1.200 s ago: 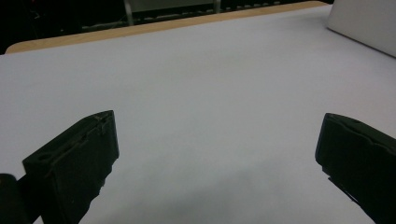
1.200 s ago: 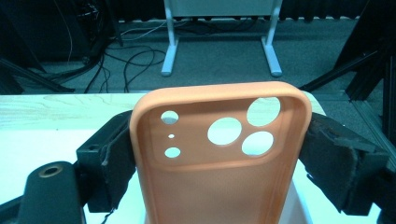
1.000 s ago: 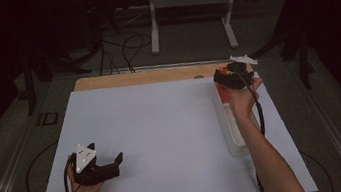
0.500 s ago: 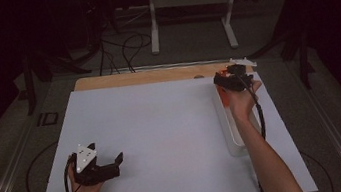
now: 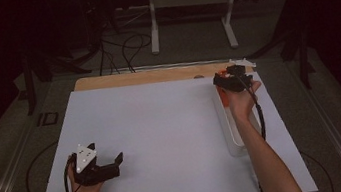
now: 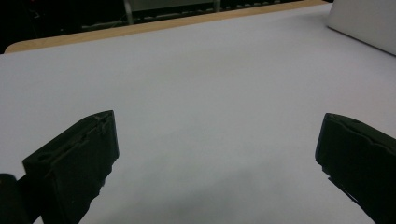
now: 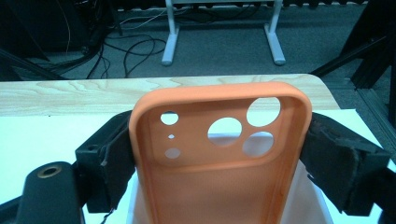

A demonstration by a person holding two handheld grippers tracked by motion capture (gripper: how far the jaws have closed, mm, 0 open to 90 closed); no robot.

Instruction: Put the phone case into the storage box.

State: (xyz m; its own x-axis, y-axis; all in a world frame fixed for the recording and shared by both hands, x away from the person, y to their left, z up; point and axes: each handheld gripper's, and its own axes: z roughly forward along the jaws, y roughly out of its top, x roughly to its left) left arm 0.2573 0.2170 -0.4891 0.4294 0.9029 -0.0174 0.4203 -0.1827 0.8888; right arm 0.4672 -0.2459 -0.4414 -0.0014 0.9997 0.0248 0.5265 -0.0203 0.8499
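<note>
Orange phone case [image 7: 219, 158] sits clamped by its side edges in my right claw [image 5: 229, 81], lifted above the clear bin [image 5: 235, 140] at the desk's [image 5: 163, 127] far right; my left claw [image 5: 112, 164] rests open, empty.

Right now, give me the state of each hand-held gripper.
Left hand-held gripper: open, empty, low over the table.
Right hand-held gripper: shut on the orange case.

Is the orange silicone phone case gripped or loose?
Gripped: the right gripper pinches the orange silicone phone case by its long edges.
</note>
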